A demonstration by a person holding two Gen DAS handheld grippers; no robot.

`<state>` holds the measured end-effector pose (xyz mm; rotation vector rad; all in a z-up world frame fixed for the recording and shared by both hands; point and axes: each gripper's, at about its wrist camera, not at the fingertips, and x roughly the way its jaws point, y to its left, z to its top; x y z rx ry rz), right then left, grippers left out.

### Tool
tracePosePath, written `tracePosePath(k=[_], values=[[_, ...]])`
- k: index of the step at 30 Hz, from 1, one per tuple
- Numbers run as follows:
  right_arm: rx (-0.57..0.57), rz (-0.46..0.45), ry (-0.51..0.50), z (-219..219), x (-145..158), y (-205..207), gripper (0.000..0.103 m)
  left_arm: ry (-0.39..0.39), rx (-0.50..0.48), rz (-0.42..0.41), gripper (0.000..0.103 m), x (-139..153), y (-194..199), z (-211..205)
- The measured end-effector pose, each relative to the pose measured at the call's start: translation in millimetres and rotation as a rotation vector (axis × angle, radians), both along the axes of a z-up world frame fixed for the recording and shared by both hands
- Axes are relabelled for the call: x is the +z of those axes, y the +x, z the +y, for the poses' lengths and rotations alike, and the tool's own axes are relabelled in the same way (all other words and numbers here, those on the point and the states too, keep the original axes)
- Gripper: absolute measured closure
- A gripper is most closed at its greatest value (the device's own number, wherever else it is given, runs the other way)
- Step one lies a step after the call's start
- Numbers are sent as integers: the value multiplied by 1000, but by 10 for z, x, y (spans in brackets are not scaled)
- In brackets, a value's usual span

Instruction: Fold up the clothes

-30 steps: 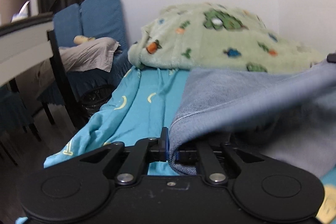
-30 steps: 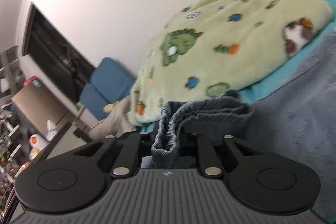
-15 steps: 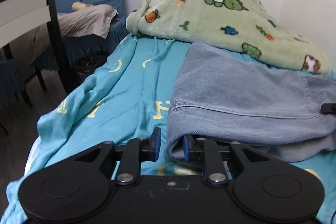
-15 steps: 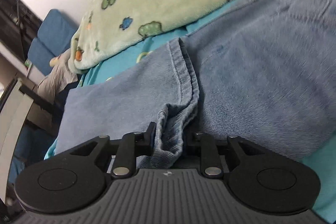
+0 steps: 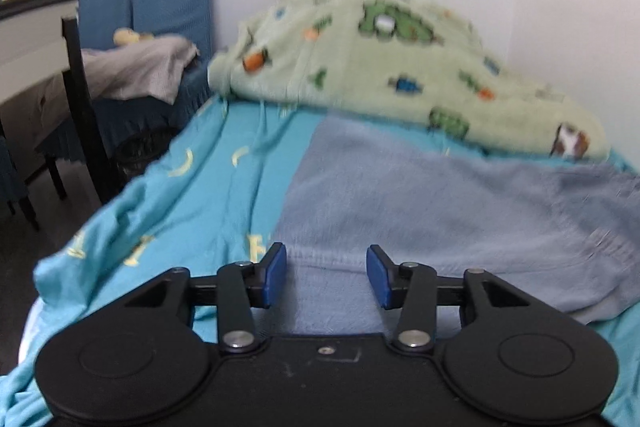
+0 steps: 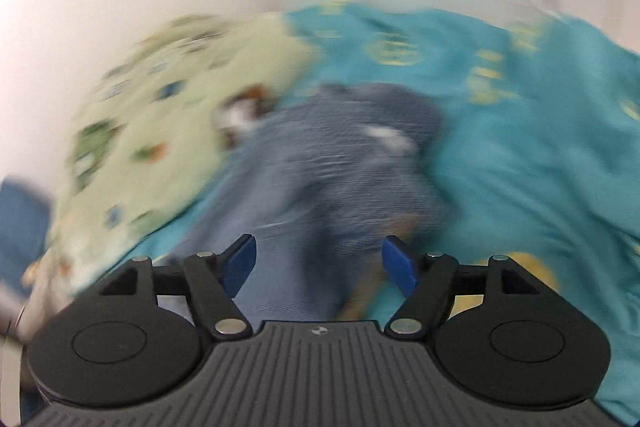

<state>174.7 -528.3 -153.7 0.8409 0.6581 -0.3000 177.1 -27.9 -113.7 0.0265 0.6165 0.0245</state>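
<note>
Folded light blue jeans [image 5: 440, 211] lie flat on the turquoise bed sheet [image 5: 192, 195]. My left gripper [image 5: 327, 275] is open and empty, its blue pads just above the near edge of the jeans. In the right wrist view the picture is blurred by motion; the jeans [image 6: 328, 163] lie ahead on the sheet [image 6: 520, 147]. My right gripper [image 6: 320, 263] is open and empty, over the near end of the jeans.
A green fleece blanket with cartoon prints [image 5: 392, 67] is heaped at the head of the bed against the white wall; it also shows in the right wrist view [image 6: 160, 115]. Blue chairs with a grey cloth [image 5: 140, 67] and a dark table leg [image 5: 84, 107] stand left of the bed.
Both grippers let go of the jeans and opened. The jeans went from lifted to lying flat and folded on the bed. The right gripper is swinging fast.
</note>
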Motion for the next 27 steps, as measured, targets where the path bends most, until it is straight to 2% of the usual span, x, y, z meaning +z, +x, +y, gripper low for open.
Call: tracePosePath(k=[3, 4, 5, 7, 10, 12, 13, 17, 20, 24, 27], values=[[-29, -5, 93, -101, -200, 72, 30, 16, -20, 55, 62, -118, 93, -5], [-25, -24, 127, -122, -247, 108, 27, 13, -22, 59, 62, -130, 107, -3], [-27, -45, 141, -139, -285, 142, 18, 10, -22, 64, 62, -141, 121, 0], [-44, -83, 154, -173, -356, 200, 8, -6, -11, 74, 62, -155, 143, 17], [-91, -87, 188, -151, -543, 302, 5, -14, -11, 73, 62, -132, 143, 27], [-97, -94, 138, -116, -499, 343, 4, -12, -12, 74, 62, -120, 160, 17], [-98, -97, 108, -98, -467, 363, 6, -13, -11, 73, 61, -117, 164, 17], [-96, -72, -49, 5, -345, 406, 42, -17, -16, 64, 61, -71, 178, 12], [-60, -113, -214, 164, -129, 407, 58, -35, -43, 48, 62, 72, 161, 19], [16, -205, -455, 523, 273, 384, 60, -37, -102, -53, 62, 428, 14, 43], [45, -256, -549, 753, 514, 353, 62, -81, -107, -109, 62, 643, -72, 150]])
